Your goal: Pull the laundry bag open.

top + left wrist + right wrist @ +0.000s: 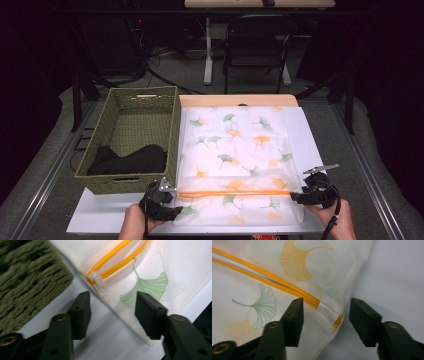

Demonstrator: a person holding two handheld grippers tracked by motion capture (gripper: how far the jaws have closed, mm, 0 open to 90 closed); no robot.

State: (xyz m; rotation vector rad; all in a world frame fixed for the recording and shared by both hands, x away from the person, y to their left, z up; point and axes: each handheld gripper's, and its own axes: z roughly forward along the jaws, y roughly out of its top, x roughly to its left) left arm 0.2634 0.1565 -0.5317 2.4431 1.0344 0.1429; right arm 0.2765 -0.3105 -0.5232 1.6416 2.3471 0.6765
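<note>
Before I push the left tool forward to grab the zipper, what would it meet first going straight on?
Probably the mesh bag's near corner, just right of the white zipper pull; the left tool is open above it. Depth is unclear.

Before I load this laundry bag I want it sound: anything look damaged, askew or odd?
Nothing looks damaged. The mesh laundry bag lies flat and square on the white table, beside the woven basket. Its orange zipper stands unzipped along its length, with the white pull at the end by the left gripper.
</note>
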